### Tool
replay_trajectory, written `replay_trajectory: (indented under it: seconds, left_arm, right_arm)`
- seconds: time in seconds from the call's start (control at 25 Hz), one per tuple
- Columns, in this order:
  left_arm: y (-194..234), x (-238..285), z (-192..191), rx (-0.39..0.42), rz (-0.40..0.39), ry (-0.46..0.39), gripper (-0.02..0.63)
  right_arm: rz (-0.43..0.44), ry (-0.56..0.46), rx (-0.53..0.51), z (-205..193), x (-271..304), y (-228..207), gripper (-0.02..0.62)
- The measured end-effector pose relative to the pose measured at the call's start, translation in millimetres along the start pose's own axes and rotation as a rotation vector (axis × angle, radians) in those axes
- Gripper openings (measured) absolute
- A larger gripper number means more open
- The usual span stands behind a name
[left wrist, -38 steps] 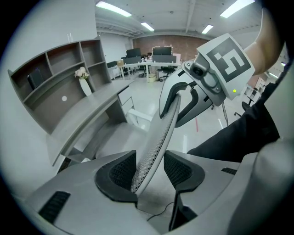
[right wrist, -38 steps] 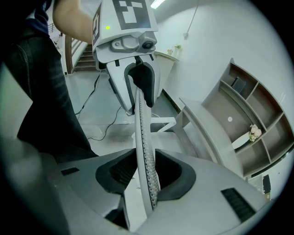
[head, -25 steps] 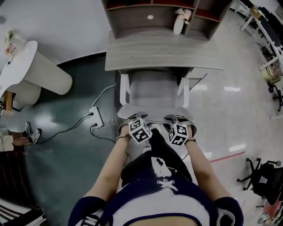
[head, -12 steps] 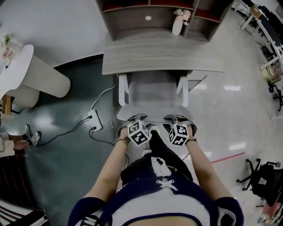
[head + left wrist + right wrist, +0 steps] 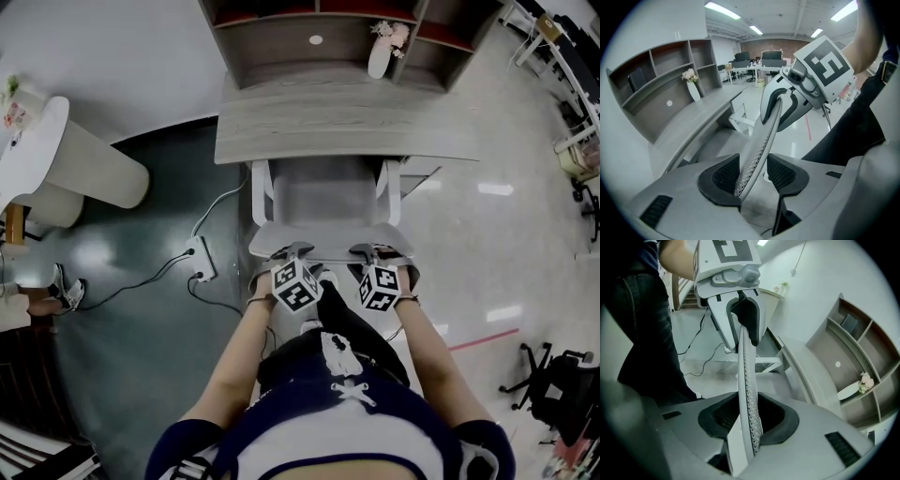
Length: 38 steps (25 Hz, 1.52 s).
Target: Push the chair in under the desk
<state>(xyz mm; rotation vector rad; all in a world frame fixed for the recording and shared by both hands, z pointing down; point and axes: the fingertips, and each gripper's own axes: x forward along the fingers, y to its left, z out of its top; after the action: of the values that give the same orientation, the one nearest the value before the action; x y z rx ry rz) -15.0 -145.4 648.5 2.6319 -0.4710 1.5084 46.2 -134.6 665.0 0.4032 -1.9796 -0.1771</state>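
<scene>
Between the jaws of both grippers sits the backrest's top rim of the chair (image 5: 323, 192), left gripper (image 5: 292, 253) and right gripper (image 5: 373, 253) clamped on it side by side, its seat just ahead of them, half under the desk (image 5: 347, 127).

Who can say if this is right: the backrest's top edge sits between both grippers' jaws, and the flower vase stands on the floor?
No: the head view shows the flower vase on the desk, among its shelves. The backrest does sit between the jaws of the left gripper and right gripper.
</scene>
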Motion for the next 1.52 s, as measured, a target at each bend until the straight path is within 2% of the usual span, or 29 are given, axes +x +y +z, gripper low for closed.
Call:
replay_trajectory:
  seconds: [0.2,0.44,0.76,1.52]
  left_arm:
    - [14.1,3.5,4.8,-0.010,-0.004,0.004,0.190]
    - [21.1,5.6,9.9,-0.011,-0.005,0.006,0.190]
    - [26.6,10.2,15.4,-0.014,0.004,-0.001,0.190]
    - [77.8,25.8,35.3,-0.022,0.014,0.002,0.190]
  right_arm:
    - [-0.007,-0.004,-0.008,-1.0,5.1,-13.6,0.103]
    - [0.027,-0.013,0.016,-4.4,11.4,-22.3,0.100]
    - [-0.013,-0.001,-0.027,-10.2,15.1,-31.3,0.092]
    - [0.011,0.014,-0.021,-15.0,31.3,-86.3,0.092]
